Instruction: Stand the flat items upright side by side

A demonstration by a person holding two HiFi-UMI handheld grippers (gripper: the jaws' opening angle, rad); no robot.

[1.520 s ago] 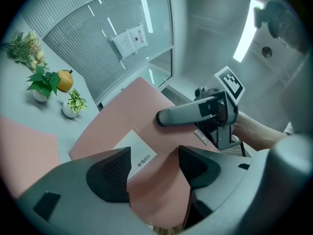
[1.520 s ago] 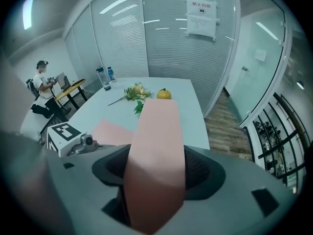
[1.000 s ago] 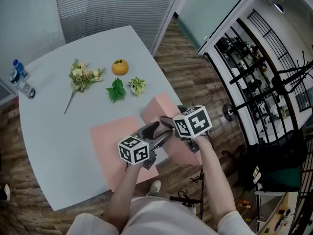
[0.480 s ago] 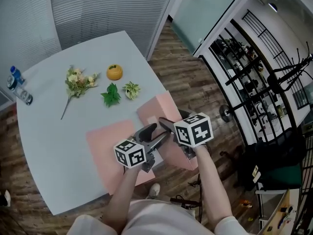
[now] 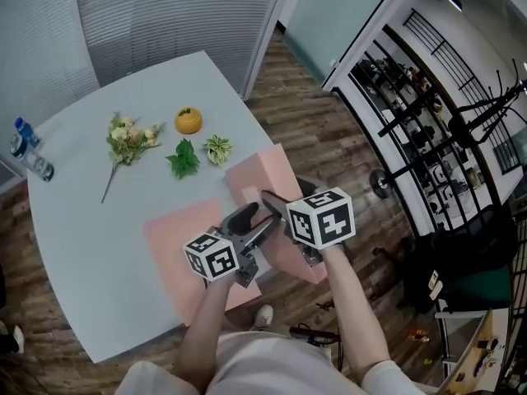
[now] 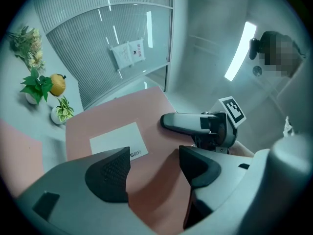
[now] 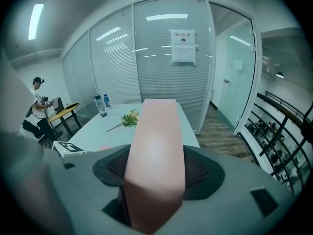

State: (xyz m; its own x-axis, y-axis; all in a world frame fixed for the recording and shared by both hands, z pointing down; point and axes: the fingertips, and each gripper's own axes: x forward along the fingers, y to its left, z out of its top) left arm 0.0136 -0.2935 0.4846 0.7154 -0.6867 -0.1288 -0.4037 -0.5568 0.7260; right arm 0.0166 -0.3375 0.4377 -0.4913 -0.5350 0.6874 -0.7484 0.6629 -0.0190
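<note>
Two flat pink items are on the grey table (image 5: 90, 245). One pink item (image 5: 173, 249) lies flat at the near left. The other pink item (image 5: 276, 175), with a white label (image 6: 117, 142), is tilted up near the table's right edge. My right gripper (image 5: 276, 208) is shut on its edge, and the item runs edge-on between the pads (image 7: 155, 173). My left gripper (image 5: 254, 225) hovers open just over that item's labelled face (image 6: 154, 168). Nothing is between its pads. The right gripper (image 6: 195, 124) shows just beyond it.
At the table's far side lie a flower bunch (image 5: 128, 138), an orange ornament (image 5: 188, 121), a green leafy plant (image 5: 183, 160) and a small striped plant (image 5: 217, 148). Water bottles (image 5: 25, 151) stand at the far left corner. The table edge and wooden floor lie right of the grippers.
Both grippers and the held pink item have drifted slightly left in view. The right gripper stays shut on it and the left stays open.
</note>
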